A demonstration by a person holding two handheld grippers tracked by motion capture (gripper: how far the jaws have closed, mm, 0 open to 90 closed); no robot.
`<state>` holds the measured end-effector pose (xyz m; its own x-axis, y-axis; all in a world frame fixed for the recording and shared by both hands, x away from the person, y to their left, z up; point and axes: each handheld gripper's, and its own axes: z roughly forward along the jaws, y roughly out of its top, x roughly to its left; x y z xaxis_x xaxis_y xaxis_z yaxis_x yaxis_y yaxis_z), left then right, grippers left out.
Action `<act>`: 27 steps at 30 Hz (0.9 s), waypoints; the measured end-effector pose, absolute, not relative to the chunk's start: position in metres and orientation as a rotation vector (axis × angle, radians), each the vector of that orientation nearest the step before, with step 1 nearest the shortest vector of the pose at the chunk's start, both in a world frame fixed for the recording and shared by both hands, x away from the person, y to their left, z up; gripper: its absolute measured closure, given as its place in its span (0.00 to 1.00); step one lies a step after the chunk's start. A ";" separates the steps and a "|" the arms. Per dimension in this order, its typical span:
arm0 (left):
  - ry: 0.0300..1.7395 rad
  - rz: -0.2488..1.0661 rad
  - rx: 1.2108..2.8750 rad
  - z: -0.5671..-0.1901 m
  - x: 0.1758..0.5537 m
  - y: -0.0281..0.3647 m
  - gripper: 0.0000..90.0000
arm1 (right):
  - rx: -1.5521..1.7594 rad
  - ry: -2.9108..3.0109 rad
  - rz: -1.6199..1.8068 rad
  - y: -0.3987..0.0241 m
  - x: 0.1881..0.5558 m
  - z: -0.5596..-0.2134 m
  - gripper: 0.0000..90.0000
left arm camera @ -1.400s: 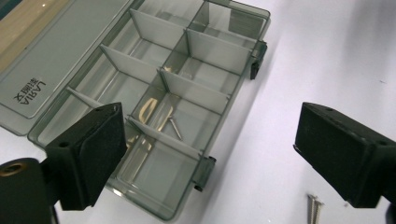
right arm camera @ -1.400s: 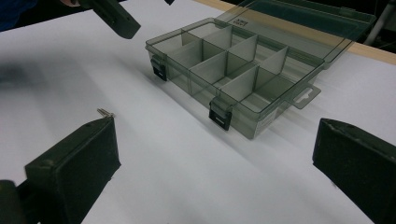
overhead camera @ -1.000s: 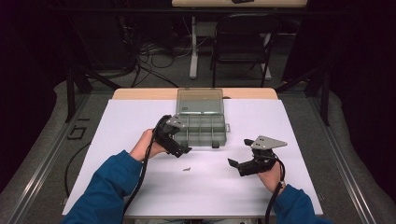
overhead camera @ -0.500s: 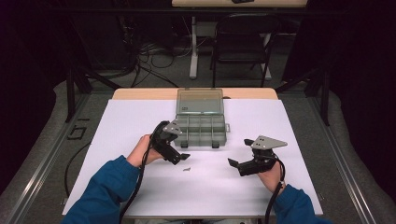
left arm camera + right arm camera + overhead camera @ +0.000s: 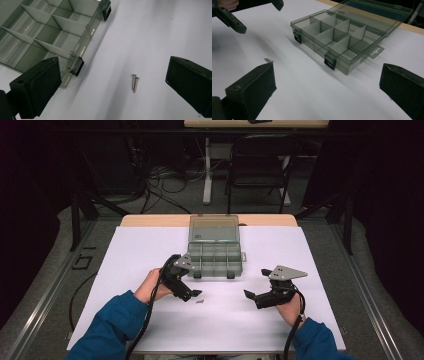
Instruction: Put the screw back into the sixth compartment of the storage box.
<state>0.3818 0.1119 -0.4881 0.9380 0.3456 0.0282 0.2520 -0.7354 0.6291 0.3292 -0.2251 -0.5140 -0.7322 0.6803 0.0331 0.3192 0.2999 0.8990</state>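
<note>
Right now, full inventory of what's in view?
screws: 2, silver, side by side on the sheet in front of the box
box: 1, clear grey, lid open, compartments look empty, far middle of the table
latches: 2, black, on the box's front wall
sheet: 1, white, covers the table
table: 1, wood edge at the far side
chair: 1, dark, behind the table
left gripper: 1, black, open, over the screws
right gripper: 1, black, open, right of the screws

Small label on organizer box lid — lettering perhaps present, too blurred to read
</note>
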 end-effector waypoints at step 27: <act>0.415 0.152 2.571 -0.509 0.380 0.097 0.02 | 0.895 2.221 1.414 -0.225 0.329 -0.514 0.00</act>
